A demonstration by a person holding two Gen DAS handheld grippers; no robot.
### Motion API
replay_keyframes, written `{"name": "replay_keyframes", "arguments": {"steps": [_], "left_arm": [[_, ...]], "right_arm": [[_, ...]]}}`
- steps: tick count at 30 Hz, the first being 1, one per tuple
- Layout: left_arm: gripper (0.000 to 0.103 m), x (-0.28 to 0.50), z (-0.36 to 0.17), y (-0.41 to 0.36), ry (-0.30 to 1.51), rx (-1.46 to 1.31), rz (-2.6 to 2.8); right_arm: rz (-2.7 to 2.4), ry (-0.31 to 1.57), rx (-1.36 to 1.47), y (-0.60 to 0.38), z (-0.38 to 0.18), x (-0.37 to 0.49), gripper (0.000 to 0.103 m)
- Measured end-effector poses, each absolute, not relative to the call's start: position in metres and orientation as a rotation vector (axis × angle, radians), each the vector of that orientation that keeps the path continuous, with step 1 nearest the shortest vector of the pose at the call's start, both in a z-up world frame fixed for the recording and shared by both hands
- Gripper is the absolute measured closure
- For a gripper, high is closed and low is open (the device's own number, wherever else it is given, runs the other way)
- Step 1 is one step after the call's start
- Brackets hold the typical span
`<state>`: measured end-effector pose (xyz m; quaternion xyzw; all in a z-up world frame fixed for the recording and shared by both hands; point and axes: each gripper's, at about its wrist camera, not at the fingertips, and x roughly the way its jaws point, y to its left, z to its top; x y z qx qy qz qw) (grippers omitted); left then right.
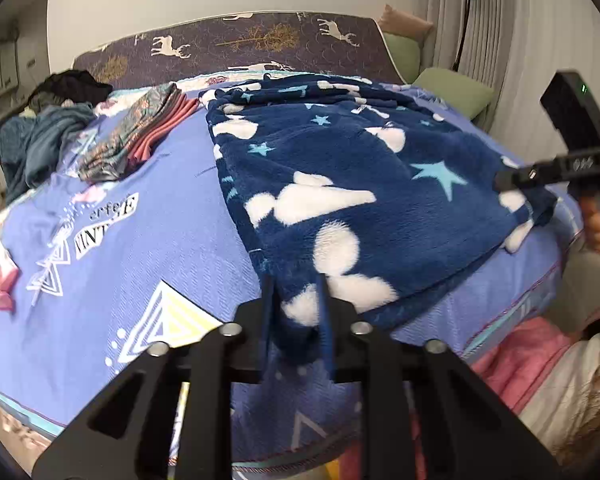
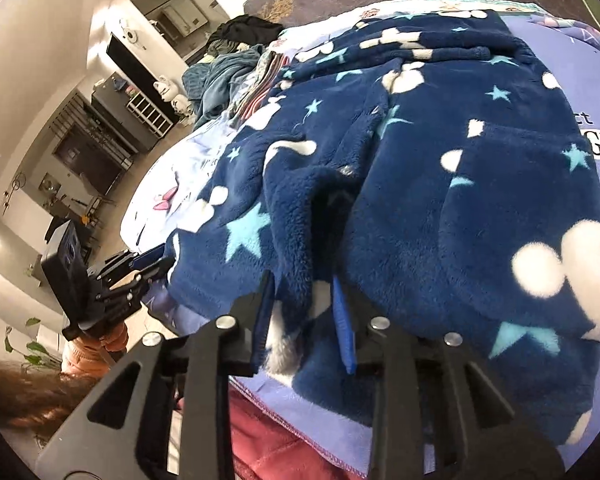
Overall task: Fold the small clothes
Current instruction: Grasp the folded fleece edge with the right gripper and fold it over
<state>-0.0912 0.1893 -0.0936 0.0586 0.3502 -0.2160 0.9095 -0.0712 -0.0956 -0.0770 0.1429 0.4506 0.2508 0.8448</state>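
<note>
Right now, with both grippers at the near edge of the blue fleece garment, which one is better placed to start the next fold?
Probably the left gripper: it pinches a flat near corner of the blue fleece garment. The right gripper has bunched, rumpled fleece between its fingers, likely needing smoothing first.

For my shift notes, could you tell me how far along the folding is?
Done: a small folded stack lies on the bed. In hand: the left hand-held gripper and right hand-held gripper each pinch the near edge of the navy fleece garment. Left: the rumpled heap behind.
</note>
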Motion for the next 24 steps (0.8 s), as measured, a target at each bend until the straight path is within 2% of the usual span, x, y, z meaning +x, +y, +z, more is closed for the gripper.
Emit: {"name": "replay_keyframes", "arguments": {"steps": [1, 5, 9, 10, 12, 13, 14, 15, 16, 20, 22, 24], "left_arm": [[0.088, -0.092, -0.093, 0.191, 0.721, 0.111, -0.444], [0.09, -0.095, -0.094, 0.201, 0.728, 0.088, -0.422], [0.09, -0.1, -0.09, 0.2, 0.722, 0.095, -0.416], [0.09, -0.1, -0.088, 0.2, 0.719, 0.098, -0.416], [0.088, -0.101, -0.083, 0.2, 0.712, 0.087, -0.427], [0.079, -0.101, -0.079, 0.202, 0.709, 0.061, -0.446], [0.071, -0.101, -0.078, 0.203, 0.707, 0.046, -0.457], [0.052, -0.1, -0.077, 0.204, 0.702, 0.032, -0.459], [0.043, -0.097, -0.078, 0.203, 0.7, 0.03, -0.441], [0.043, -0.08, -0.094, 0.199, 0.771, 0.03, -0.408], [0.043, -0.075, -0.095, 0.198, 0.779, 0.001, -0.413], [0.043, -0.075, -0.086, 0.193, 0.749, 0.008, -0.416]], "right_arm": [[0.529, 0.956, 0.294, -0.093, -0.08, -0.071, 0.091], [0.579, 0.974, 0.346, -0.09, -0.087, -0.071, 0.093], [0.553, 1.005, 0.295, -0.084, -0.096, -0.068, 0.091], [0.553, 1.0, 0.29, -0.085, -0.094, -0.069, 0.087], [0.541, 0.961, 0.28, -0.092, -0.084, -0.076, 0.074], [0.532, 0.936, 0.276, -0.098, -0.078, -0.08, 0.067], [0.515, 0.901, 0.272, -0.107, -0.07, -0.087, 0.065], [0.492, 0.876, 0.271, -0.115, -0.066, -0.091, 0.065], [0.457, 0.852, 0.272, -0.126, -0.061, -0.096, 0.065], [0.232, 0.798, 0.243, -0.167, -0.056, -0.114, 0.064], [0.197, 0.789, 0.22, -0.175, -0.058, -0.121, 0.074], [0.249, 0.794, 0.179, -0.166, -0.06, -0.126, 0.077]]}}
